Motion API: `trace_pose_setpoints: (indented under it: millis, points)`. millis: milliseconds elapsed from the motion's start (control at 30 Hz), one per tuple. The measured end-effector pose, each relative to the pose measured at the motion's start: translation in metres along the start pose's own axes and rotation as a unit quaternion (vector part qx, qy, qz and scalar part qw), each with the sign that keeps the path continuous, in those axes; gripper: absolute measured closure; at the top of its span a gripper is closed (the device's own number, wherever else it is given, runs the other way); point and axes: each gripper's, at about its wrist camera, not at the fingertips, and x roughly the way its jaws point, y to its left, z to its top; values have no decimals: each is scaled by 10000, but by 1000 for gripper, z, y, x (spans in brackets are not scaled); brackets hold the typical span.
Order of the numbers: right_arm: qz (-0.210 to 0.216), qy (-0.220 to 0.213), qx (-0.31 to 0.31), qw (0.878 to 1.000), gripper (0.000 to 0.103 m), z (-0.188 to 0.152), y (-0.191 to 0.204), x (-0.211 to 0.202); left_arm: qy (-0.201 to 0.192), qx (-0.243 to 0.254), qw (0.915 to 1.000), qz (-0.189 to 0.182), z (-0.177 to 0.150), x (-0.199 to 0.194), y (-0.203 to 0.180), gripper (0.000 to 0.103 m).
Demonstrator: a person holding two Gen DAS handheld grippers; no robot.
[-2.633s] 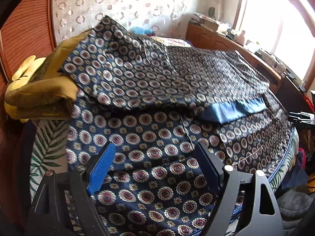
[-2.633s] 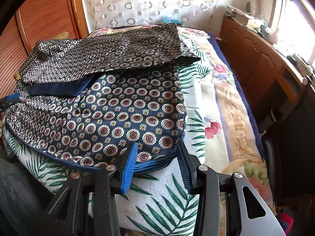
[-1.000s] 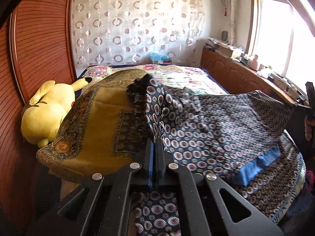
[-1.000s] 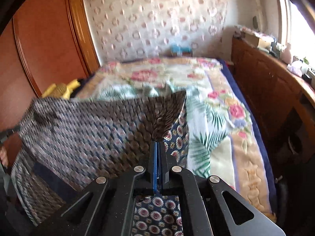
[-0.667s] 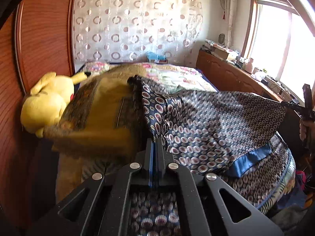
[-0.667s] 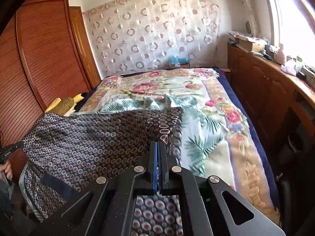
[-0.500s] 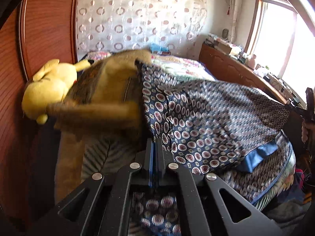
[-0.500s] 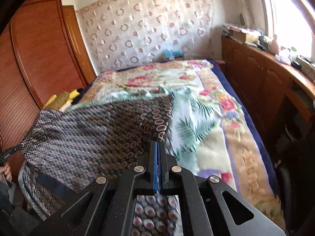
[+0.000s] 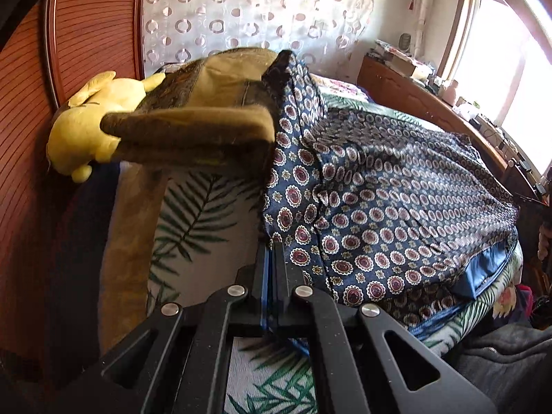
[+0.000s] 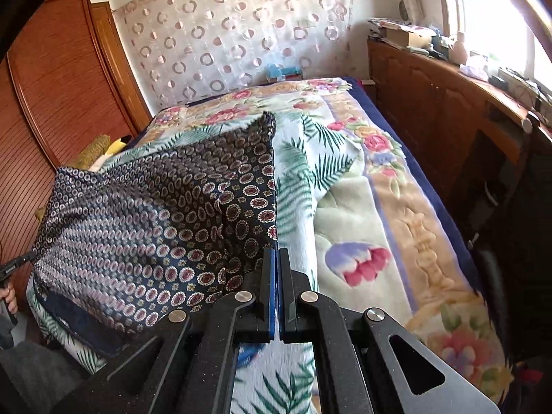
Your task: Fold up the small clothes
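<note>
Both grippers, left gripper (image 9: 273, 252) and right gripper (image 10: 276, 258), have jaws clamped on near corners of a navy patterned cloth (image 9: 379, 186) stretched over the bed (image 10: 362, 207), beside a yellow plush toy (image 9: 86, 131).

Daylight entered from the window (image 9: 517, 79) on my right and blew out to white in both views. The curtain (image 10: 234, 31) and bed (image 10: 362, 179) were brightly lit; the wardrobe (image 9: 31, 110) side was dimmer. Fisheye distortion bent the edges, and the corners were black. The cloth (image 10: 138, 227) showed motion blur in the right view; the brown fabric (image 9: 193, 131) was smeared in the left.
</note>
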Motion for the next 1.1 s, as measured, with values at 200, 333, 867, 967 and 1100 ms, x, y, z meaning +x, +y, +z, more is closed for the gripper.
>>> trace_pose_setpoints:
  millis: [200,333,867,967,1100]
  points:
    - [-293,97,-226,9993,102,-5,15,13,31,38,10000,78,-4,4,-1,101]
    - [-330,-106,-355,9988,102,5,26,4,-51,29,9999,102,-4,0,0,100]
    - [-507,-567,-891,9931,61,14,87,10,-345,115,9992,192,12,-4,-15,20]
    - [-290,-433,-970,9939,61,9,101,26,-299,104,9991,272,10,-1,-12,20]
    - [-62,-158,-1189,9928,61,2,127,55,-240,79,9990,358,7,1,-9,20]
